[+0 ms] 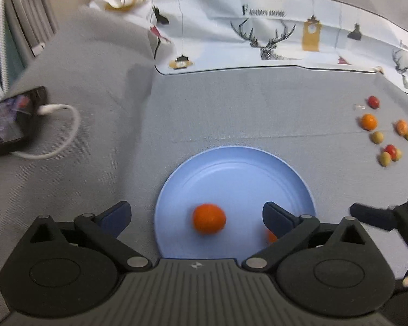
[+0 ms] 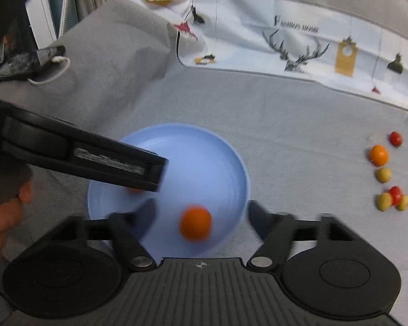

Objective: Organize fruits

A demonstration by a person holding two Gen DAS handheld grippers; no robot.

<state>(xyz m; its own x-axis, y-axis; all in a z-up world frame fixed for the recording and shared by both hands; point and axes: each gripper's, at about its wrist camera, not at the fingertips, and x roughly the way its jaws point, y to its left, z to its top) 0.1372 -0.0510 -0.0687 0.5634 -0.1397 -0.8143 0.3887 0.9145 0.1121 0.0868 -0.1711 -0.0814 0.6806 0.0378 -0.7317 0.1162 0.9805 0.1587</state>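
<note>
With both pairs of fingers spread wide and empty over the plate, I sort oranges there; loose fruit waits at two o'clock.

Both the left gripper and right gripper have jaws spread wide, holding nothing.

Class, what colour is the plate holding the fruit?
Light blue plate, clearest in the left wrist view.
</note>
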